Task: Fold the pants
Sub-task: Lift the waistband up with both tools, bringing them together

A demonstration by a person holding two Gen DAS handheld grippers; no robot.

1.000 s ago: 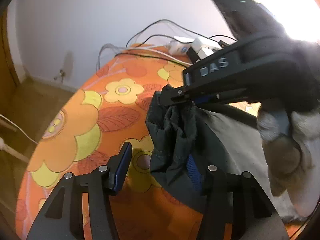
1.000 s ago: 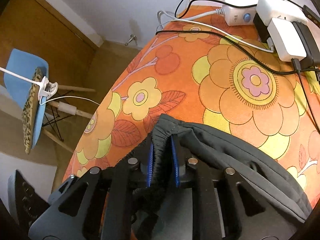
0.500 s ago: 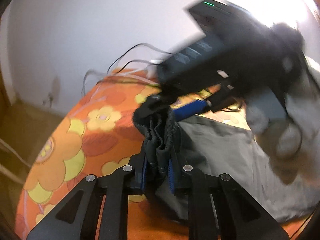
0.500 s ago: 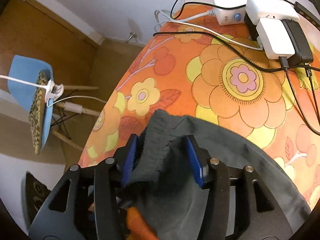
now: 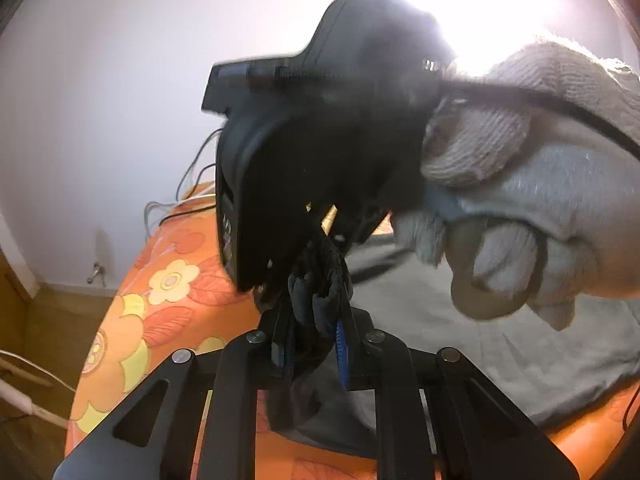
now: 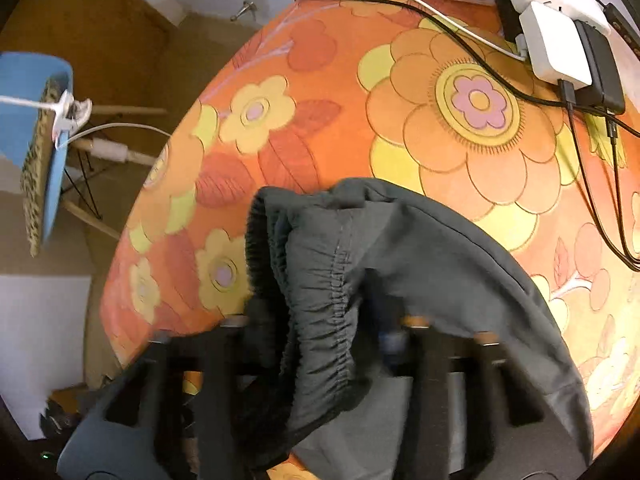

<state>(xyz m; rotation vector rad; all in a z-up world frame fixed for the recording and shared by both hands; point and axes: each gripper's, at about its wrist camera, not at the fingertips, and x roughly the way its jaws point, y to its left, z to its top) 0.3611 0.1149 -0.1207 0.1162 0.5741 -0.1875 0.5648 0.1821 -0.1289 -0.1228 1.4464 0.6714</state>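
The pants (image 6: 420, 280) lie on the flower-print counter (image 6: 440, 120), dark grey and limp, with the gathered waistband (image 6: 320, 300) bunched up and lifted off the surface at the near edge. The left gripper (image 5: 316, 344) has its fingers (image 5: 342, 344) clamped on that bunched waistband; folds of cloth bulge out above the blue pads. The right gripper (image 6: 320, 336) sits over the same bunch, and in the right wrist view its fingers stand apart on either side of the elastic, blurred, with fabric draped between and over them (not pinched, as far as can be seen). In the left wrist view the right gripper's black body fills the middle, held by a gloved hand (image 5: 520, 220).

The cloth looks thin, light and floppy, probably a little slick, so it will sag and slide rather than hold a crease. The elastic band is the thickest, grippiest part and the sensible place to hold; taking it at a second point well along the band would let the pants be pulled flat. Cables and chargers (image 6: 560, 40) lie at the far side, well apart from the pants.
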